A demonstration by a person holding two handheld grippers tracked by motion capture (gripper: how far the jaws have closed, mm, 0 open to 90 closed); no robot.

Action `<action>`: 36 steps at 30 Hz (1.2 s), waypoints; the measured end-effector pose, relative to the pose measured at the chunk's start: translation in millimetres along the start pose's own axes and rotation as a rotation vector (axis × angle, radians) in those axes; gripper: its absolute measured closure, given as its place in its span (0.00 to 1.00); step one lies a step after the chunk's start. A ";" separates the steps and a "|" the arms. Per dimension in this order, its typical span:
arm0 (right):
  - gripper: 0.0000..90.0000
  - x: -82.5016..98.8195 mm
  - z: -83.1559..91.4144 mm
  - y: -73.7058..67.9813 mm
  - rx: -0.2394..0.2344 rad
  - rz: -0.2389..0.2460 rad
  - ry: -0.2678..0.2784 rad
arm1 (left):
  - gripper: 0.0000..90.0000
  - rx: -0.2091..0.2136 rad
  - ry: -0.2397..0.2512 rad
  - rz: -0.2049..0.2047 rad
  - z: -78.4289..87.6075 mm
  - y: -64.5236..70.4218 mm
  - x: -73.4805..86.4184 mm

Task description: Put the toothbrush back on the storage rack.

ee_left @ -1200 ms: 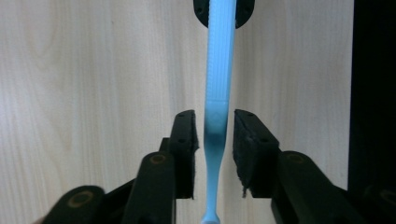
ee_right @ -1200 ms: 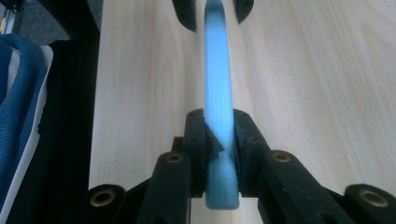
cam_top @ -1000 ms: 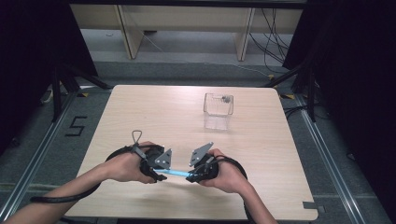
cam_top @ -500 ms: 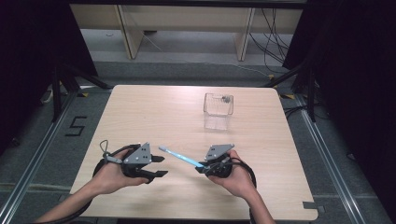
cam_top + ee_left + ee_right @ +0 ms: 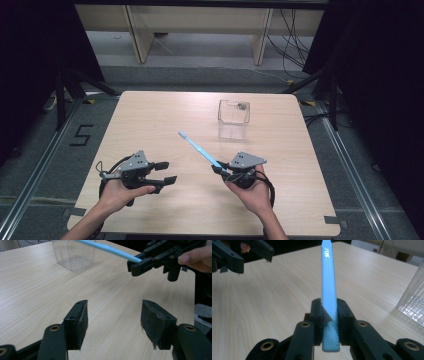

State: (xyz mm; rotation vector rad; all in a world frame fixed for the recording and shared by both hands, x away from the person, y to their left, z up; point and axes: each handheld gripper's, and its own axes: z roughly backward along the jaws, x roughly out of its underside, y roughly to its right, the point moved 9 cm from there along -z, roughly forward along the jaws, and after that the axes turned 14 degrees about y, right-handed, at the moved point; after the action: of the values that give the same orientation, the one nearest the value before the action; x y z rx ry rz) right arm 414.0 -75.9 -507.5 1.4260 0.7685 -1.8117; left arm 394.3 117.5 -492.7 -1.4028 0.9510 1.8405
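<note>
right gripper [image 5: 218,169]: clamps blue stick [image 5: 199,148] | left gripper [image 5: 166,172]: apparently empty, jaws just opening

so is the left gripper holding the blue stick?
No: the left gripper has its jaws apart over bare table, while the blue stick is clamped in the right gripper.

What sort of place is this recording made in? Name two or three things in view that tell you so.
Probably a lab or test room set up for recording, not a home. A bare wooden table stands on a grey floor with metal rails, dark curtains hang on both sides, and loose cables run along the back wall.
</note>
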 end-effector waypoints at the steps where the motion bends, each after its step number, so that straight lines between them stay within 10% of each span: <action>1: 0.87 -1.3 -0.9 0.0 0.004 -0.006 0.014 | 0.41 0.000 0.011 0.017 -0.7 -1.3 -0.5; 15: 0.87 -21.9 -15.2 -7.8 0.010 0.023 0.133 | 0.37 -0.028 0.144 0.144 -14.5 -13.8 -27.1; 36: 0.87 -33.4 -22.9 -16.0 0.013 0.014 0.188 | 0.42 0.015 0.207 0.225 -28.7 -13.5 -52.8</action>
State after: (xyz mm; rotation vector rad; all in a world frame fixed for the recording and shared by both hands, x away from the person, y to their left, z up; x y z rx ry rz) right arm 419.0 -43.1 -479.4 1.6229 0.8402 -1.6914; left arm 432.7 97.8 -448.7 -1.5528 1.2693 1.8683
